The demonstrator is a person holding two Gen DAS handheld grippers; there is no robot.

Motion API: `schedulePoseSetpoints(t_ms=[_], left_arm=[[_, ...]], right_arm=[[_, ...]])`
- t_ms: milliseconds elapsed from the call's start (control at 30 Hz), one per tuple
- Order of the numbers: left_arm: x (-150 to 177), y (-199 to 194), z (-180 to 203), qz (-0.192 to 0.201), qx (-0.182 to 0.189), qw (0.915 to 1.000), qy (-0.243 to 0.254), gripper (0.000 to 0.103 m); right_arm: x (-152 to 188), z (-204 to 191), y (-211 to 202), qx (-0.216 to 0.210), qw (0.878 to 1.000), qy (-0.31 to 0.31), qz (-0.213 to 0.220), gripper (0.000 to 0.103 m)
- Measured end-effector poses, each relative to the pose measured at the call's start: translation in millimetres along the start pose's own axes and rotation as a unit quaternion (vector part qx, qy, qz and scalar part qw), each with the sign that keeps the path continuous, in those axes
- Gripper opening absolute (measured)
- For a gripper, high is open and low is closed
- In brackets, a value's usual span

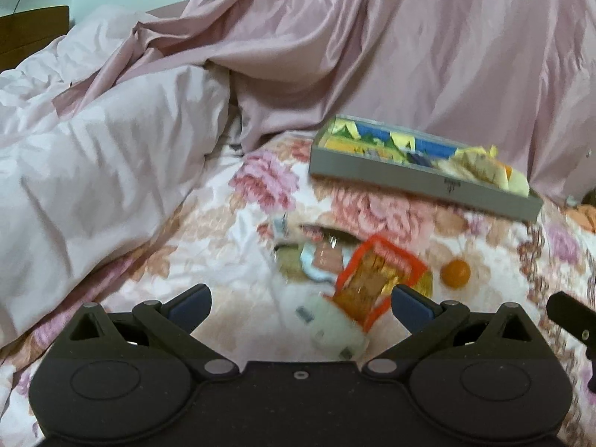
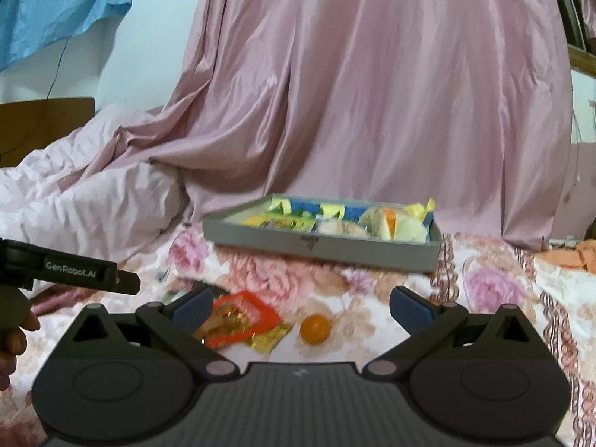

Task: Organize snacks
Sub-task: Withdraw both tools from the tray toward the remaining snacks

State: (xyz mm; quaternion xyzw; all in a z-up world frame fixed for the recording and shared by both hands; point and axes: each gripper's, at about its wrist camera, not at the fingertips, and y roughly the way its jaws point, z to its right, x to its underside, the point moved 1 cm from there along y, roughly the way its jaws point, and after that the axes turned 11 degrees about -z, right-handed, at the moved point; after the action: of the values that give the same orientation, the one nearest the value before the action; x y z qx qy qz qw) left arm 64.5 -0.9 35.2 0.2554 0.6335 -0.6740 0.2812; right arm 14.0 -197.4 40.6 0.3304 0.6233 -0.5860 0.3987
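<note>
Left gripper (image 1: 301, 302) fingers spread (nothing held). Right gripper (image 2: 301, 303) fingers spread. Grey tray (image 2: 327, 246) sits mid-frame, well apart from orange ball (image 2: 315, 329) on the bed (image 2: 503, 298).

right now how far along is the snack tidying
Partly done. The grey tray already holds several yellow and blue snack packets. Nothing is in hand: the left gripper and right gripper are both open and empty. Left on the floral bedspread: the orange-edged packet, a white packet and the small orange fruit.
</note>
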Motion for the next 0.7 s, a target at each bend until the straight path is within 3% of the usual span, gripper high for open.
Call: schedulePoseSetpoints(t_ms=[300, 700], left_arm=[[22.3, 10.1, -7.3, -0.034, 0.000, 0.9992, 0.021, 0.102], [32.6, 26.5, 4.1, -0.058, 0.005, 0.9962, 0.064, 0.102]], right_arm=[[24.2, -3.5, 0.1, 0.004, 0.998, 0.017, -0.068, 0.103], [37.8, -0.5, 21.1, 0.007, 0.994, 0.019, -0.111, 0.103]])
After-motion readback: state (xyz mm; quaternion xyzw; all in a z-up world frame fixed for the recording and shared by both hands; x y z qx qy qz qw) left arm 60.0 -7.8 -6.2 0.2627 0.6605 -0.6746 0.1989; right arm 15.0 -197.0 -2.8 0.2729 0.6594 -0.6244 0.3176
